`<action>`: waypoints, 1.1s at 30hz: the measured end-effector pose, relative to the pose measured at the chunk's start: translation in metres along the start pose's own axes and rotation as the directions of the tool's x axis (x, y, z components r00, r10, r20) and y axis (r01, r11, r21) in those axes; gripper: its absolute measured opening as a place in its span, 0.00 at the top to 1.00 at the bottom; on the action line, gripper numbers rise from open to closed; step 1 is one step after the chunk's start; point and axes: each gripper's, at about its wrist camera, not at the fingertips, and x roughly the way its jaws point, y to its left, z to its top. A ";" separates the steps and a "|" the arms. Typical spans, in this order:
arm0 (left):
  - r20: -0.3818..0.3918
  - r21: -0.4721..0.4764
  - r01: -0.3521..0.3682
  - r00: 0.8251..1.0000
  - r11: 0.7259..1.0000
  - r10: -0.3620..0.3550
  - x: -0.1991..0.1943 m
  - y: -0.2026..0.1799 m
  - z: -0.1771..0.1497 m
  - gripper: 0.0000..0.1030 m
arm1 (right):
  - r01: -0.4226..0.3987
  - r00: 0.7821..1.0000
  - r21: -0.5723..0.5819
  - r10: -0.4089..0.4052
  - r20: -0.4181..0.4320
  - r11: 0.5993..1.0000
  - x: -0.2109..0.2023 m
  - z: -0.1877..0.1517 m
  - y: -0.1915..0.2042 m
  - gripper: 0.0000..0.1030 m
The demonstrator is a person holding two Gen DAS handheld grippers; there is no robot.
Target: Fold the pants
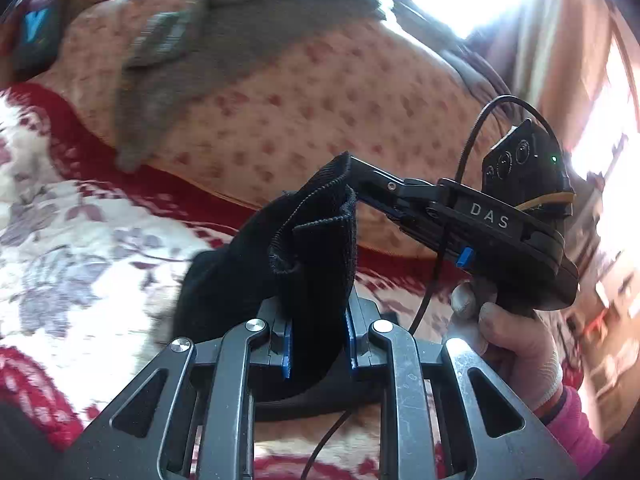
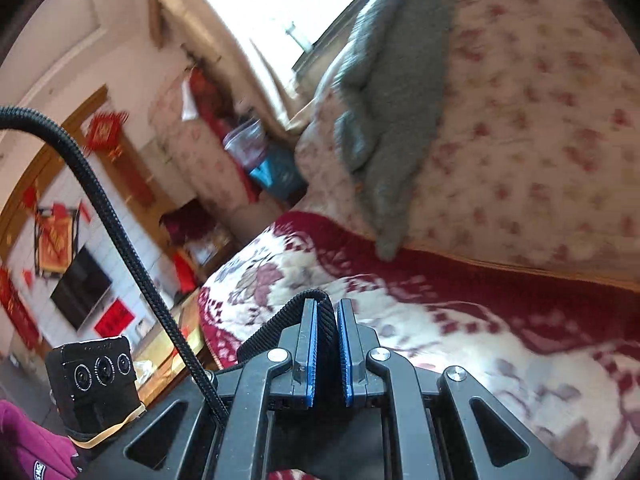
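Note:
The black pants point(image 1: 312, 240) hang bunched between my two grippers above the bed. My left gripper point(image 1: 318, 320) sits at the bottom of the left wrist view, its blue pads point(image 1: 286, 344) pressed on a thick fold of the black cloth. My right gripper point(image 1: 356, 178) reaches in from the right, held by a person's hand point(image 1: 508, 336), and pinches the ribbed waistband edge. In the right wrist view my right gripper point(image 2: 327, 316) is shut on the ribbed black waistband point(image 2: 280, 320), which loops over the left pad. The rest of the pants is hidden below the grippers.
A grey garment point(image 1: 224, 40) lies draped over a rolled floral quilt point(image 1: 340, 100) at the back. The red and white flowered bedspread point(image 1: 80, 240) covers the bed below. The bed's edge point(image 2: 224, 320) drops off toward a room with a wall television point(image 2: 80, 288).

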 end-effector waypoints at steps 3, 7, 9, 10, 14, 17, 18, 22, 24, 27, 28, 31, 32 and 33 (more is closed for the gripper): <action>-0.048 0.054 0.015 0.999 0.998 -0.013 0.024 -0.030 -0.010 0.83 | 0.036 0.999 0.070 -0.039 0.037 0.997 -0.038 -0.014 -0.031 0.91; -0.127 0.123 0.021 0.992 0.992 -0.006 0.060 -0.067 -0.035 0.83 | 0.088 0.994 0.142 -0.096 0.048 0.986 -0.067 -0.037 -0.065 0.91; -0.153 0.151 0.017 0.988 0.988 0.006 0.074 -0.078 -0.044 0.83 | 0.111 0.991 0.183 -0.122 0.050 0.977 -0.080 -0.050 -0.084 0.91; -0.160 0.163 0.015 0.987 0.987 0.012 0.079 -0.083 -0.048 0.83 | 0.118 0.990 0.197 -0.130 0.050 0.973 -0.085 -0.055 -0.091 0.91; -0.190 0.190 -0.005 0.981 0.982 0.041 0.102 -0.094 -0.062 0.83 | 0.149 0.984 0.264 -0.168 0.053 0.953 -0.102 -0.076 -0.123 0.91; -0.241 0.171 -0.004 0.969 0.985 0.045 0.119 -0.091 -0.069 0.83 | 0.165 0.982 0.303 -0.184 0.033 0.938 -0.102 -0.088 -0.143 0.91; -0.250 0.166 0.003 0.967 0.986 0.039 0.122 -0.090 -0.070 0.81 | 0.176 0.981 0.321 -0.194 0.025 0.931 -0.100 -0.091 -0.149 0.91; -0.260 0.135 0.074 0.965 0.988 -0.037 0.114 -0.091 -0.067 0.62 | 0.208 0.970 0.401 -0.240 0.028 0.892 -0.110 -0.099 -0.161 0.66; -0.251 0.119 0.134 0.963 0.984 -0.101 0.103 -0.094 -0.065 0.51 | 0.232 0.962 0.433 -0.272 0.031 0.871 -0.120 -0.101 -0.162 0.61; -0.246 0.142 0.184 0.958 0.973 -0.145 0.087 -0.096 -0.062 0.51 | 0.239 0.956 0.444 -0.290 0.049 0.863 -0.135 -0.100 -0.157 0.61; -0.248 0.153 0.190 0.957 0.970 -0.149 0.082 -0.095 -0.061 0.51 | 0.244 0.954 0.443 -0.297 0.052 0.862 -0.139 -0.099 -0.154 0.61; -0.241 0.169 0.164 0.963 0.972 -0.121 0.069 -0.079 -0.059 0.51 | 0.257 0.949 0.406 -0.308 0.062 0.877 -0.156 -0.096 -0.135 0.61; -0.235 0.166 0.143 0.967 0.976 -0.102 0.064 -0.070 -0.057 0.51 | 0.263 0.949 0.388 -0.309 0.060 0.883 -0.157 -0.094 -0.128 0.61; -0.229 0.163 0.123 0.970 0.979 -0.084 0.062 -0.062 -0.055 0.51 | 0.272 0.948 0.365 -0.313 0.055 0.890 -0.159 -0.092 -0.120 0.61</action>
